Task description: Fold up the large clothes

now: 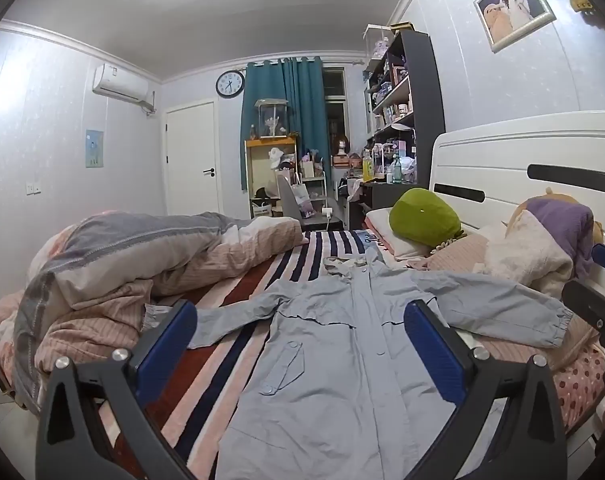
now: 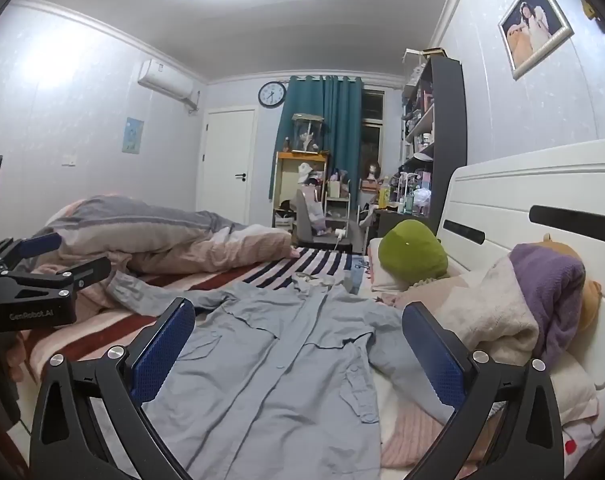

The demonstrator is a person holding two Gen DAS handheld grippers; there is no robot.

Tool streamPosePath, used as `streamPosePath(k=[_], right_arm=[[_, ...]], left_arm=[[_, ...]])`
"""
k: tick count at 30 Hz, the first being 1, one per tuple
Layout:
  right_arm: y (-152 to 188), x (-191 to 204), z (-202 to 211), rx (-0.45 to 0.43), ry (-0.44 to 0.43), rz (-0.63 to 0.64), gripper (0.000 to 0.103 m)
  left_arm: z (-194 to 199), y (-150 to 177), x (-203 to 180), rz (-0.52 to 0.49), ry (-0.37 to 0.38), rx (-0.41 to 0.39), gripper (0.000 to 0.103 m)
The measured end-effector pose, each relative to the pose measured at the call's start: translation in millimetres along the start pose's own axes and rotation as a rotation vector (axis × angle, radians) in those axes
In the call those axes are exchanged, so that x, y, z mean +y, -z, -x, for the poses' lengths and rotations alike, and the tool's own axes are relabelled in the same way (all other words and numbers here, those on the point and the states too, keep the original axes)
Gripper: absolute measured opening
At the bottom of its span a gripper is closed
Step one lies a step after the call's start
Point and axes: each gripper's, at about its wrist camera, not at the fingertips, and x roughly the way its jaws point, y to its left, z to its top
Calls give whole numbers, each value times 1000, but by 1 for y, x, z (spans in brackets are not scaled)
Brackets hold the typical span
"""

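Light blue coat (image 1: 334,360) spread flat on the bed (image 1: 230,344), both grippers wide open and empty.

Its long axis runs away from the cameras, collar at the far end and front up, with buttons and flap pockets showing in thin, wrinkly cloth. One sleeve reaches toward the headboard-side edge, the other toward the bunched duvet (image 1: 114,264). The left gripper (image 1: 300,344) and right gripper (image 2: 298,344) hover over the near hem, nothing between the blue textured pads.
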Motion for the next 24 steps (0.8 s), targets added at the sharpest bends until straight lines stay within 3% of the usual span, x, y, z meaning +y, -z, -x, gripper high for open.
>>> streamPosePath(k=[24], right_arm=[[6, 6, -3, 33, -11, -20, 103]], left_arm=[[4, 0, 8, 32, 2, -3, 102]])
